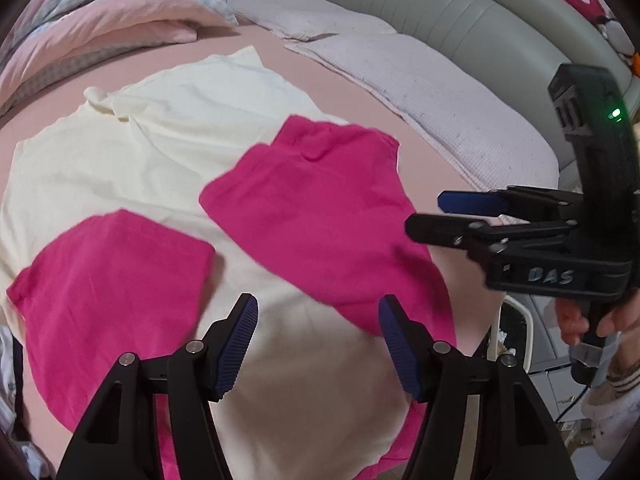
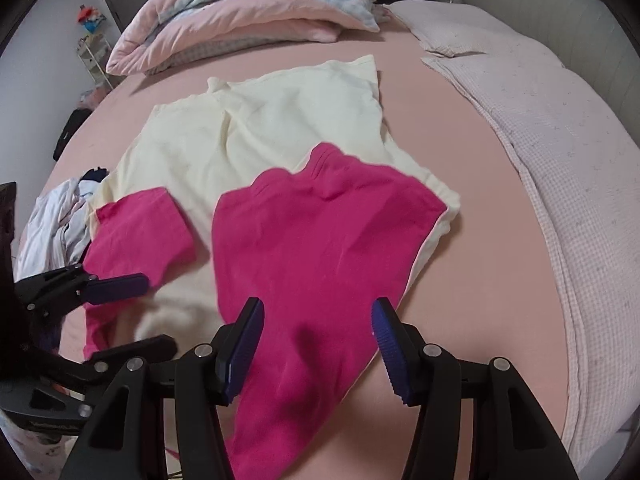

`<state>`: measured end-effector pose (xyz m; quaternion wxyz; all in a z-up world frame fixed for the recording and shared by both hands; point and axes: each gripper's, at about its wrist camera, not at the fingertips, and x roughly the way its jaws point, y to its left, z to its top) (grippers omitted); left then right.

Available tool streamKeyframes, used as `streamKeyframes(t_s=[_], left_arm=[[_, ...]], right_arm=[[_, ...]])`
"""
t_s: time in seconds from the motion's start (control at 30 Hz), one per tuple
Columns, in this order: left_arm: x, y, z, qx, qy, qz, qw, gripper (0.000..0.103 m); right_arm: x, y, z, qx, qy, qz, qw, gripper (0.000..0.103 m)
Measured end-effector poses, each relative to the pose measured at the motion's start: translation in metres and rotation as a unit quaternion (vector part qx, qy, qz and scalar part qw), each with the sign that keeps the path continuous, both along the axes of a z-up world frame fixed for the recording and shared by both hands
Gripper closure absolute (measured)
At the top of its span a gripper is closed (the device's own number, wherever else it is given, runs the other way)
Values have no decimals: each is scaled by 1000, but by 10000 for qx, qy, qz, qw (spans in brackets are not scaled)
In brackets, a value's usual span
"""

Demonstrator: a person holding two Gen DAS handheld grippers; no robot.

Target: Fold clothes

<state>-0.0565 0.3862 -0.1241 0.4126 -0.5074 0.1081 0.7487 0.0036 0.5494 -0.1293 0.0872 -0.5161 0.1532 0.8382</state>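
A pink garment (image 2: 320,248) is seen spread over a cream shirt (image 2: 260,128) on a bed (image 2: 480,200); left gripper (image 1: 318,344) and right gripper (image 2: 318,344) are held released, grasping nothing.

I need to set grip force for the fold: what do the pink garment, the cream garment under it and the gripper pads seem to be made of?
Pink garment: soft matte knit, probably cotton; ribbed collar, limp drape.
Cream garment: similar matte fabric, lying in soft creases; fibre uncertain.
Pads on the right gripper: blue and finely ridged, likely rubber or plastic.
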Motion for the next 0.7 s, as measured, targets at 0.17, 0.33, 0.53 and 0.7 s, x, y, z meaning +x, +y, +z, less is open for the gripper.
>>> streamKeyframes(t_s=[0.17, 0.33, 0.53, 0.7], left_arm=[[9, -7, -8, 225, -438, 38, 9988, 43], [19, -9, -13, 609, -877, 46, 9943, 43], [31, -7, -20, 1052, -1455, 134, 9837, 40], [44, -3, -29, 1163, -1785, 129, 9770, 40]], right_arm=[[24, 2, 1, -258, 157, -280, 9992, 47], [51, 4, 5, -420, 387, -531, 9970, 47], [82, 7, 6, -686, 706, -939, 9907, 42], [99, 6, -4, -1112, 941, -1183, 9822, 42]])
